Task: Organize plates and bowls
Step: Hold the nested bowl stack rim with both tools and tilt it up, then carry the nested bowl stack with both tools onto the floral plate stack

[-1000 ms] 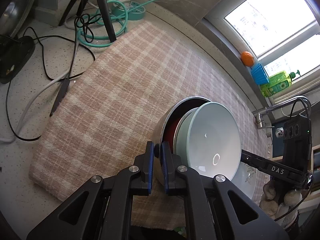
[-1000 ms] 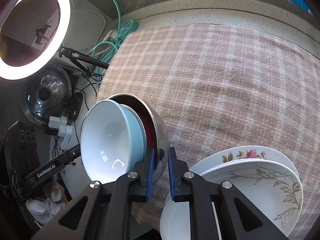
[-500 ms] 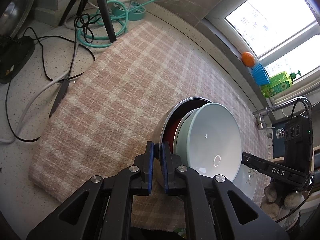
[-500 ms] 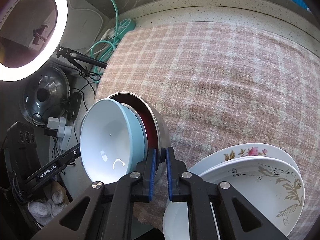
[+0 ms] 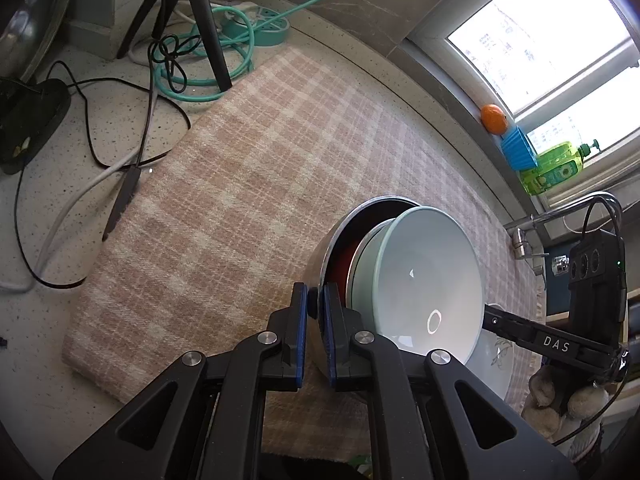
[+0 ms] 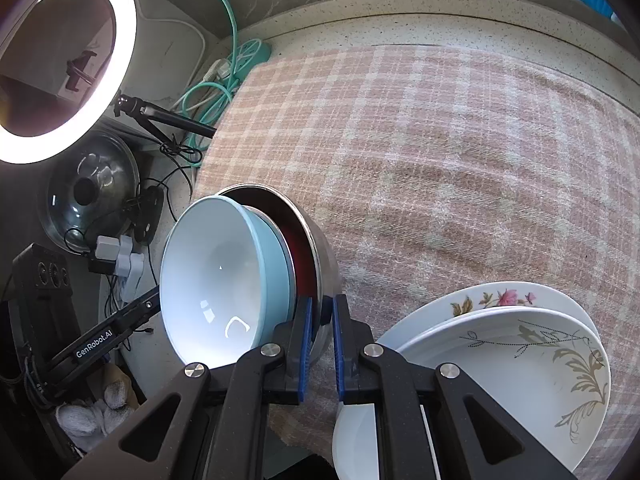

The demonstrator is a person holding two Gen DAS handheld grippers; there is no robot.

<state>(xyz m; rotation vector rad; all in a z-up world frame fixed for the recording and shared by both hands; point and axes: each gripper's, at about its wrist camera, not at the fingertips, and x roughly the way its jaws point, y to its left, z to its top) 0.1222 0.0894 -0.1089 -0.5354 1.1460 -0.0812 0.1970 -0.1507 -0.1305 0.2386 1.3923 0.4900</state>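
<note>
A steel bowl point(image 5: 334, 246) with a pale blue bowl point(image 5: 424, 280) nested in it hangs tilted on edge over the pink plaid cloth point(image 5: 248, 184). Something dark red shows between the two bowls. My left gripper point(image 5: 315, 300) is shut on the steel rim. From the opposite side my right gripper point(image 6: 323, 312) is shut on the same steel bowl point(image 6: 322, 256), with the blue bowl point(image 6: 216, 288) to its left. Two stacked patterned plates point(image 6: 520, 360) lie on the cloth at lower right. The other hand's gripper arm point(image 6: 104, 340) reaches in behind the blue bowl.
Cables, a teal power strip point(image 5: 260, 28) and a tripod leg point(image 5: 208, 32) crowd the counter left of the cloth. A ring light point(image 6: 60, 60) and a glass pot lid point(image 6: 92, 192) stand further left. An orange point(image 5: 494, 118), a blue tub and a green bottle sit on the window sill; a tap point(image 5: 532, 232) is at right.
</note>
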